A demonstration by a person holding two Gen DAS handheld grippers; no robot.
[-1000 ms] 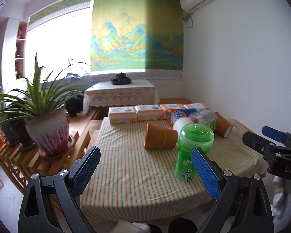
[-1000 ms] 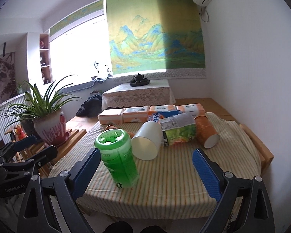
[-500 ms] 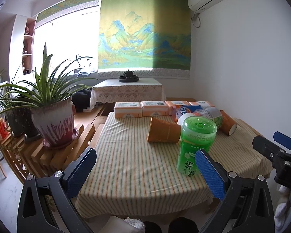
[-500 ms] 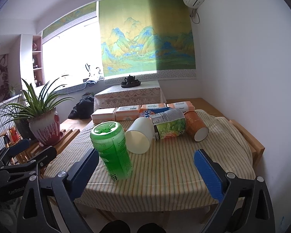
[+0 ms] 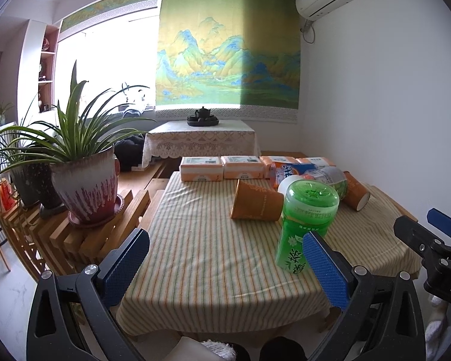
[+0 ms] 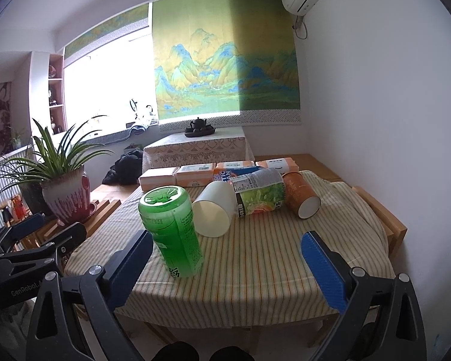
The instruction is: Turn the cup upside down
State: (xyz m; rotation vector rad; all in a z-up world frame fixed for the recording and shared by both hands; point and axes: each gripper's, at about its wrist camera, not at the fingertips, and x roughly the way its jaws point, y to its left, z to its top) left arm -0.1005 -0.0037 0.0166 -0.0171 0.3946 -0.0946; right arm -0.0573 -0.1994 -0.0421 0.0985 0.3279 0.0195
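Observation:
Three paper cups lie on their sides on the striped tablecloth. An orange cup lies mid-table in the left wrist view. A white cup lies with its mouth toward me in the right wrist view. A second orange cup lies further right; it also shows in the left wrist view. My left gripper is open and empty at the table's near edge. My right gripper is open and empty, also short of the cups.
A green bottle stands upright near the front, also in the right wrist view. A plastic bottle lies between the cups. Tissue packs line the far edge. A potted plant stands on a wooden rack to the left.
Both grippers have pulled back and risen a little, so the table looks smaller and lower. Nothing on the table has moved.

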